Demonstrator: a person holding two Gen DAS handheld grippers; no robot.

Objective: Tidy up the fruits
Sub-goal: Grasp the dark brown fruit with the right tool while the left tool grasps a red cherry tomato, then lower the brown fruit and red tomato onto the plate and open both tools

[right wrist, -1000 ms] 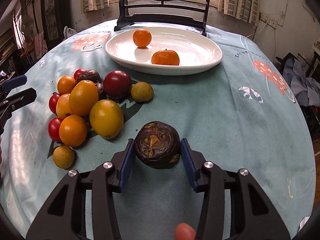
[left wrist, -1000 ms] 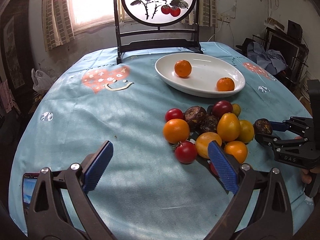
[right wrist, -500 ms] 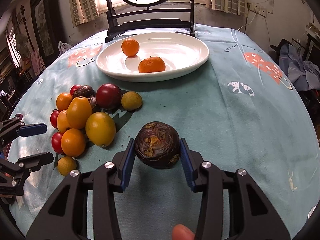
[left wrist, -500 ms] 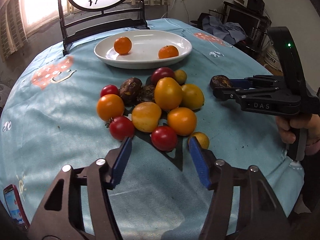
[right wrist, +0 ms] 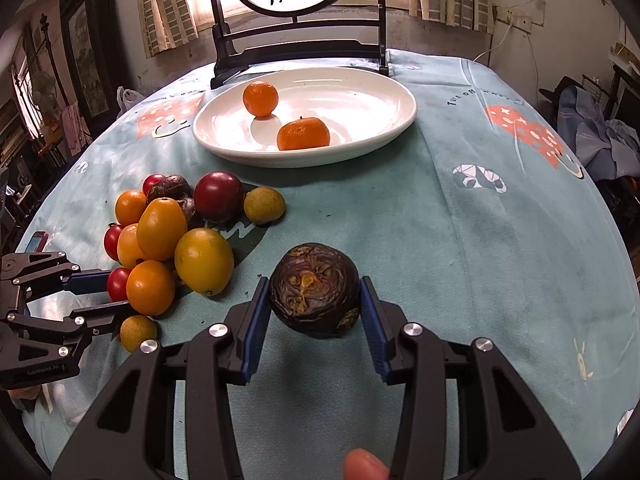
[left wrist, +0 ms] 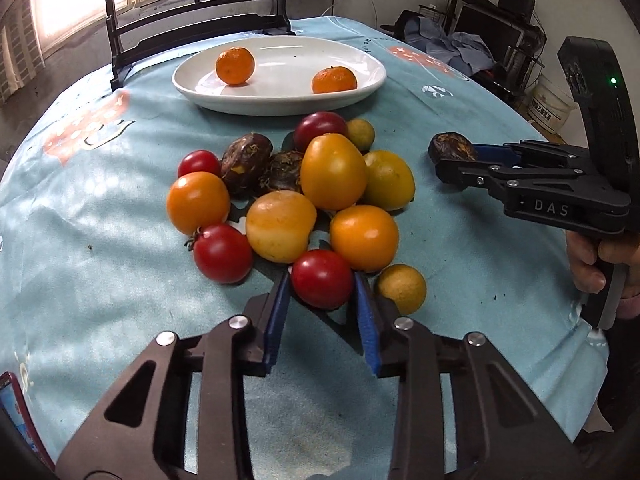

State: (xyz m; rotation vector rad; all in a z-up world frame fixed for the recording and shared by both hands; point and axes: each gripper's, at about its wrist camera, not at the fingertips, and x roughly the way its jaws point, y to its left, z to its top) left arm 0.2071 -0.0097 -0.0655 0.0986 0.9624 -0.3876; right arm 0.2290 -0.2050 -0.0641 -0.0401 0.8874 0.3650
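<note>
A red tomato (left wrist: 321,279), at the fruit pile's (left wrist: 296,200) near edge, is bracketed by the left gripper (left wrist: 322,312), whose pads are apart; a dark wrinkled fruit (right wrist: 314,290) is clamped in the right gripper (right wrist: 314,312) (right of the pile). A gentle, centred squeeze is advised.

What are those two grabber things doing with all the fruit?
A person is sorting fruit with a grabber in each hand. The right gripper holds a dark wrinkly fruit above the table. The left gripper has its fingers either side of a red tomato at the near edge of the pile, not lifted. Two oranges already sit on the white plate.
</note>
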